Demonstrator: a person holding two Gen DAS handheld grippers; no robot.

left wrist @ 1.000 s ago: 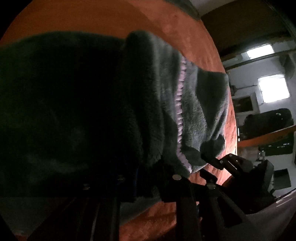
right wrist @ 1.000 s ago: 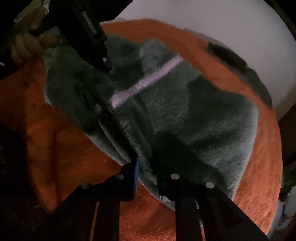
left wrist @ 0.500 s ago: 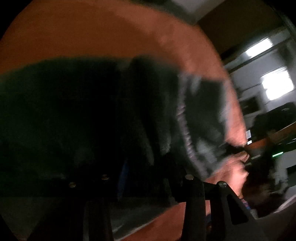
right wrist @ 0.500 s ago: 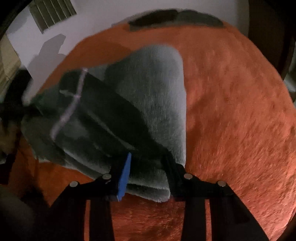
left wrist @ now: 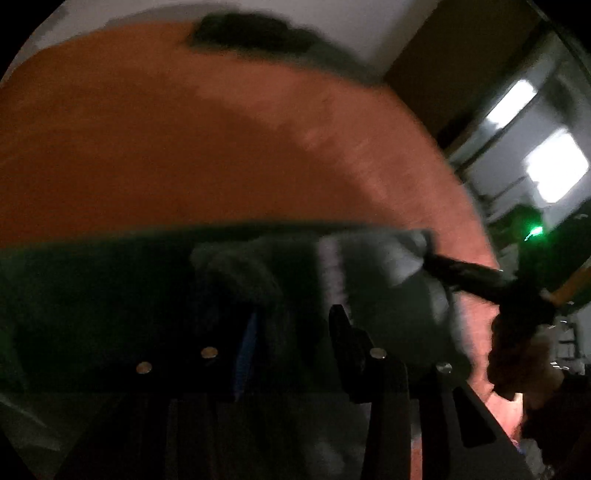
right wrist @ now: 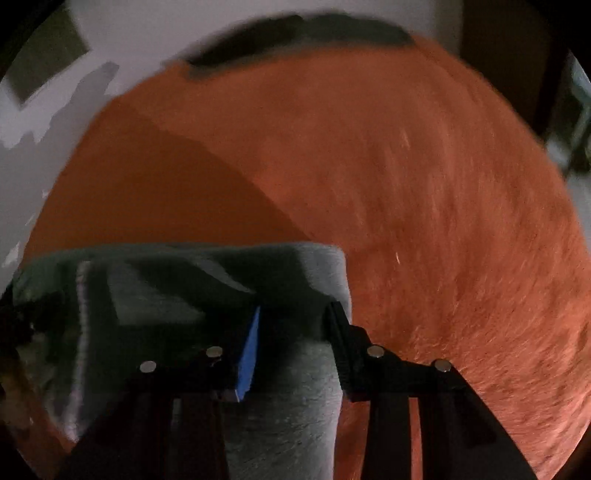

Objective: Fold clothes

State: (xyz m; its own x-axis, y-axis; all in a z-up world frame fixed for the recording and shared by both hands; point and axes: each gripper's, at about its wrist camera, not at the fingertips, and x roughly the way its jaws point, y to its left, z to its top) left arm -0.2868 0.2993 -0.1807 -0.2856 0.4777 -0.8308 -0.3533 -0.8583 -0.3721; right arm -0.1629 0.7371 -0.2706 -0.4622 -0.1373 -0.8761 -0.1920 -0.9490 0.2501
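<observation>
No readable text, labels or numbers.

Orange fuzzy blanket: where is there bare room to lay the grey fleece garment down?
The orange fuzzy blanket lies bare ahead of the grey fleece garment, up to the dark cloth at its far edge, and to the right. It is crowded near the left gripper and right gripper, both clamped on the bunched fleece.

We see a grey fleece garment (right wrist: 207, 280), folded into thick layers, pale lilac trim (right wrist: 82, 295) showing, lying on orange plush (right wrist: 424, 221).
</observation>
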